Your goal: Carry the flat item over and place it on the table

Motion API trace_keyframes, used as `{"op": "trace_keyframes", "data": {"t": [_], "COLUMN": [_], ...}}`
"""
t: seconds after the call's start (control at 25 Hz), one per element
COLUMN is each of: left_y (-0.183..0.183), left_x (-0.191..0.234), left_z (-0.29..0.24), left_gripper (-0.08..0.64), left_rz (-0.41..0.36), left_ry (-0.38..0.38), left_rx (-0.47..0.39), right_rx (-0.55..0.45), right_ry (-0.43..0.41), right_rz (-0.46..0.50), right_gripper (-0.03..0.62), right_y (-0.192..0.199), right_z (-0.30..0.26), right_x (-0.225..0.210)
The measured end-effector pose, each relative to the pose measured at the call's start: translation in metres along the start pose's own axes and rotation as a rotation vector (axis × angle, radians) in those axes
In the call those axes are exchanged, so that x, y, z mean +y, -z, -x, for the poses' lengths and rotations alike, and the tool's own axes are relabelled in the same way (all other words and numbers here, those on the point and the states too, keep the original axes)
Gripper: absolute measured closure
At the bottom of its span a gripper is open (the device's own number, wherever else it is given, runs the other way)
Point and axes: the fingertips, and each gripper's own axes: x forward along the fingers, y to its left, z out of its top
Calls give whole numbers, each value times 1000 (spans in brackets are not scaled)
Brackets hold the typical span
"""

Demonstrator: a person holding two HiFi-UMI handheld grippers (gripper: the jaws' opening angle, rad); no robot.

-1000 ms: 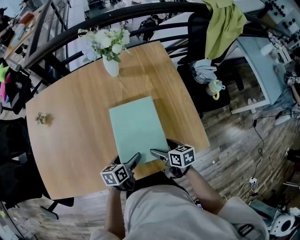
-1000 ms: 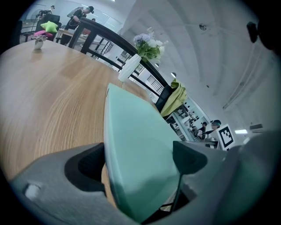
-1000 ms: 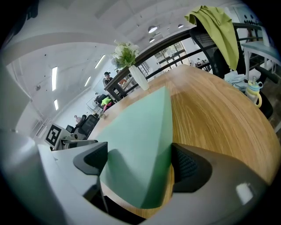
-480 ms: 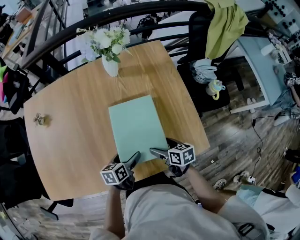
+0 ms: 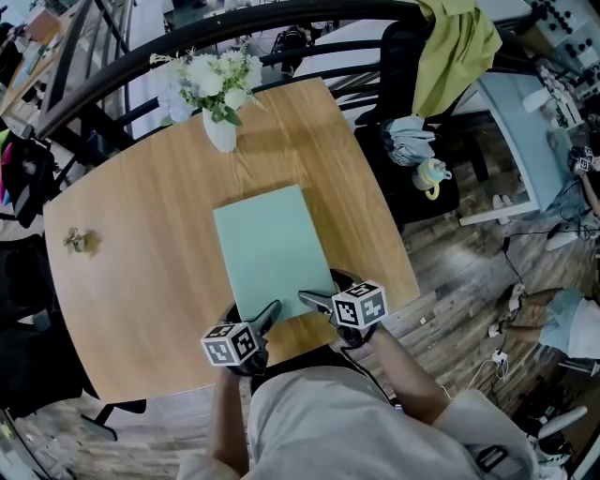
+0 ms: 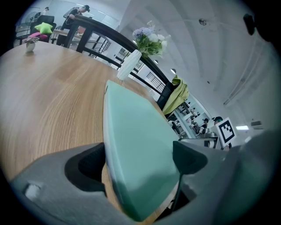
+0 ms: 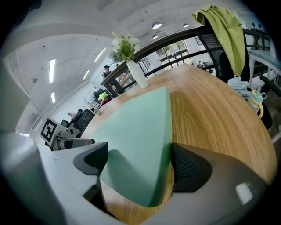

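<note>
A pale green flat board lies flat on the round-cornered wooden table, its near end at the table's front edge. My left gripper stands open at the board's near left corner. My right gripper is open at the near right corner. In the left gripper view the board runs between the widely spread jaws of the left gripper. The right gripper view shows the board between the jaws of the right gripper, the right pad touching its edge.
A white vase of flowers stands at the table's far edge. A small object sits near the left edge. A dark chair with a green cloth is at the back right, and a curved black railing runs behind.
Both grippers stay at the board's near corners. The board sits a touch further left in the head view. A person's legs have come into view at the far right.
</note>
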Motion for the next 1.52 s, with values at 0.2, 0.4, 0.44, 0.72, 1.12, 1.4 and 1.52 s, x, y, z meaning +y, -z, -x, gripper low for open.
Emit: {"op": "trace_keyframes", "data": {"t": [0.2,0.4,0.44,0.72,1.12,1.4,1.52], "left_y": [-6,-15,-16,-23,-35,-38,-40], "left_x": [2,3,4,9,12,17,18], "left_z": [-6,-13,-14,-22,-33,-39,-41], "left_gripper": [64,64,64,64,64,64,64], "left_rz": [0,-7,-8,-11,-14,-21,-22], "left_ry": [4,6,6,7,6,1,1], "left_rx": [1,4,5,10,7,25,29], "right_rx": [0,5,7,16,20,29,33], "right_ry": [7,15,16,22,32,37,41], "right_rz": [5,3,4,9,17,15,16], "right_gripper": [126,126,126,124,123,121,121], "right_y": [-7,-15,-16,-24,-38,-41,-43], "right_z": [-4,-8,-9,-17,-25,-32,-35], "right_x": [-4,-8,-9,-15,-22,-26,-28]}}
